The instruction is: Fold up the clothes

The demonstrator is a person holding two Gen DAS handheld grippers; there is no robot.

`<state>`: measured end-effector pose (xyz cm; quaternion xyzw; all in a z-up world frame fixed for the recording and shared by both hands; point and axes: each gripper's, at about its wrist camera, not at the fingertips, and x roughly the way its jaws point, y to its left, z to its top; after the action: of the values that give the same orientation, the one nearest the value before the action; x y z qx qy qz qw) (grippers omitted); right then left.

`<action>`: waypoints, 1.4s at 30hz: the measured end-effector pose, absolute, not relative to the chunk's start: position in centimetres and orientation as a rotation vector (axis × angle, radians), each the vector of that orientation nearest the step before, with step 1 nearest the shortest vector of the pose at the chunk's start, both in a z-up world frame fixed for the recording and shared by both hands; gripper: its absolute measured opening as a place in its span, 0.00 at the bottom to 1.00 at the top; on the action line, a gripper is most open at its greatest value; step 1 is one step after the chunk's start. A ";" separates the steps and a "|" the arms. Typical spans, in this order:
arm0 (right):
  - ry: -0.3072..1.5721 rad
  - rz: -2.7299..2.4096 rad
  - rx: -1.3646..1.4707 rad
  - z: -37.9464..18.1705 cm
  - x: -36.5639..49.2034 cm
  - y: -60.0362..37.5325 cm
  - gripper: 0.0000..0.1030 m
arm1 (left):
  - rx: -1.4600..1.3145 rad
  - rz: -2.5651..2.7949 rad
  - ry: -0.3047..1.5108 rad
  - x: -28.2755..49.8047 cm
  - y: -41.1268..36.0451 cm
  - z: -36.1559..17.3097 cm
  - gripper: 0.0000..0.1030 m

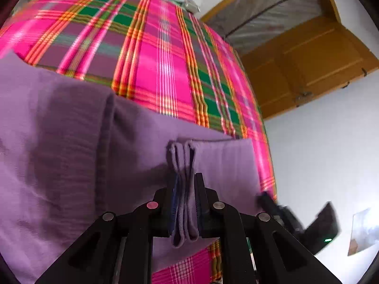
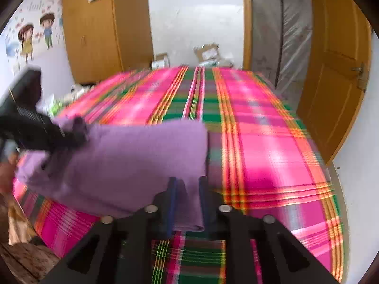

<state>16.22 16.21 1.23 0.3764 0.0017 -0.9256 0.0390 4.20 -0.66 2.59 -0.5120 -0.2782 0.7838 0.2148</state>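
Note:
A purple garment (image 1: 71, 142) hangs lifted above the pink plaid bed cover (image 1: 154, 54). My left gripper (image 1: 184, 177) is shut on a bunched, doubled edge of it. In the right wrist view the same purple garment (image 2: 132, 158) stretches between both grippers, with my right gripper (image 2: 187, 181) shut on its near corner. The left gripper (image 2: 71, 132) shows at the far left of that view, clamped on the other end. The right gripper (image 1: 267, 198) appears blurred at the lower right of the left wrist view.
The plaid bed cover (image 2: 272, 146) fills most of both views. A wooden door (image 2: 336, 90) stands right, a wrapped mattress (image 2: 281, 30) leans on the wall, a wardrobe (image 2: 99, 28) is far left. Cardboard boxes (image 2: 208, 52) lie beyond the bed. A wooden floor (image 2: 26, 258) shows lower left.

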 end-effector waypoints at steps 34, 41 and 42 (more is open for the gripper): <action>-0.022 -2.764 1.294 0.9 6.6 16.7 0.14 | -1.490 2.078 -0.600 3.9 2.8 0.1 0.14; 0.013 -2.786 1.318 1.2 6.0 15.8 0.14 | -1.497 2.060 -0.599 4.7 2.4 -0.1 0.14; 0.018 -2.789 1.321 1.3 6.0 15.6 0.14 | -1.495 2.063 -0.591 4.9 2.4 0.0 0.14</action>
<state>5.97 15.62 1.26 0.4280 0.0058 -0.9033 0.0277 4.89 2.36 0.02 -0.5519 -0.2183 0.7616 0.2602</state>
